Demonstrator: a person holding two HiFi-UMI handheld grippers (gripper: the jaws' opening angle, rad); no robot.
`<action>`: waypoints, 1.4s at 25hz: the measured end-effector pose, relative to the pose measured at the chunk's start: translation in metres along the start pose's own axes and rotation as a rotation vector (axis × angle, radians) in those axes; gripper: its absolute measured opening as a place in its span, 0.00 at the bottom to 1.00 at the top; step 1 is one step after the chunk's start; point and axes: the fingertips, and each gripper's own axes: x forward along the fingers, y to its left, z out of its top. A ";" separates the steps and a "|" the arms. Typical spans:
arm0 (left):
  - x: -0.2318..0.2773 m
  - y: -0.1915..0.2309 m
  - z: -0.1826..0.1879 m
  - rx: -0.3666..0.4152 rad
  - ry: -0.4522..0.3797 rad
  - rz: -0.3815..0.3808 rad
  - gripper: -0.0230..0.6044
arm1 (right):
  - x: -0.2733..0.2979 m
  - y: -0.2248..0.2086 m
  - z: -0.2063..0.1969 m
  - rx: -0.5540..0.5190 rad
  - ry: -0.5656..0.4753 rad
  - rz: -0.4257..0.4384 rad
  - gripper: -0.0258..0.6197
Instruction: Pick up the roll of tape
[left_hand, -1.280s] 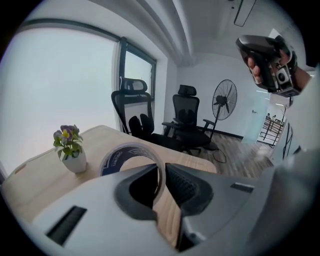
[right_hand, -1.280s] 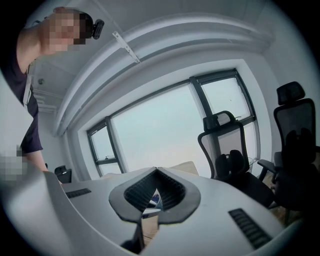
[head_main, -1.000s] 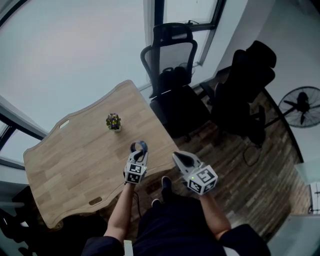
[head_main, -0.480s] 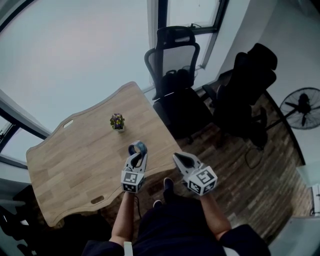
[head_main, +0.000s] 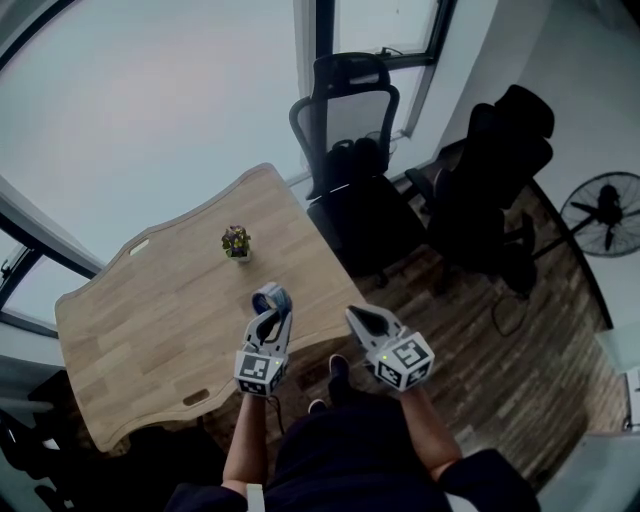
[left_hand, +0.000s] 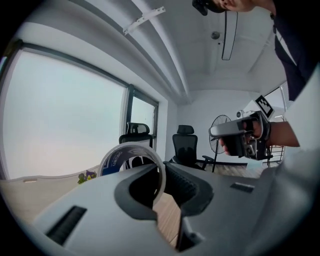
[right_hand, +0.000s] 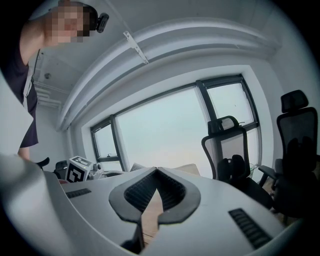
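The roll of tape (head_main: 283, 297), a thin ring with a blue printed side, hangs in the air over the wooden table's (head_main: 140, 310) near edge. My left gripper (head_main: 270, 312) is shut on it. In the left gripper view the roll (left_hand: 117, 159) stands upright, its rim pinched between the jaws of my left gripper (left_hand: 162, 176). My right gripper (head_main: 353, 314) hovers beside it to the right, past the table's edge, and is shut on nothing; its closed tips (right_hand: 156, 170) meet in the right gripper view.
A small potted plant (head_main: 236, 242) stands on the table further back. Two black office chairs (head_main: 345, 120) (head_main: 500, 170) are beyond the table's right end. A floor fan (head_main: 603, 212) stands at far right. Big windows run behind the table.
My left gripper has lifted the tape roll up off the table and drawn it slightly toward the person. The right gripper has stayed in place.
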 end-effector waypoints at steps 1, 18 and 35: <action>-0.001 -0.002 0.001 -0.003 -0.011 -0.010 0.11 | -0.001 0.000 0.000 0.001 -0.001 0.000 0.05; -0.038 0.003 0.061 0.029 -0.142 0.038 0.11 | -0.007 -0.001 0.005 -0.069 -0.001 -0.018 0.05; -0.040 -0.008 0.063 0.028 -0.120 0.006 0.11 | -0.015 -0.008 -0.003 -0.234 0.035 -0.050 0.05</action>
